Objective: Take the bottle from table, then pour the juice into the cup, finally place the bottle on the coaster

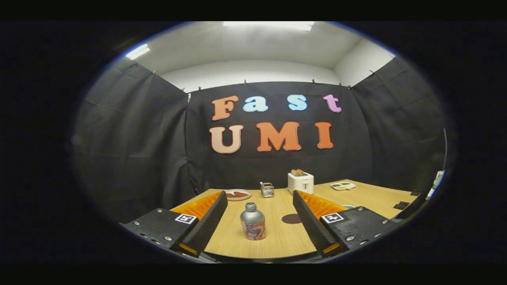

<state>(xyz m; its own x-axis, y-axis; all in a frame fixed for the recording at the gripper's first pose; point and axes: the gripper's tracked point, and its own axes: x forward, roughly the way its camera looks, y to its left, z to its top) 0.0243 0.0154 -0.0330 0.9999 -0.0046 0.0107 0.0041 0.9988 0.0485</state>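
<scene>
A small silver bottle (252, 221) with a colourful label stands upright on the wooden table (277, 237), between my two fingers and untouched by either. My gripper (259, 200) is open, its fingers spread wide on either side of the bottle. A dark round coaster (291, 218) lies flat on the table just right of the bottle, partly hidden behind the right finger. Beyond the bottle, near the table's far edge, stands a clear glass cup (267, 189).
A white toaster (300, 182) with bread in it stands at the back, right of the cup. A plate (237, 194) with reddish food sits at the back left. A flat white tray (343, 185) lies far right, a dark object (401, 205) near the right edge.
</scene>
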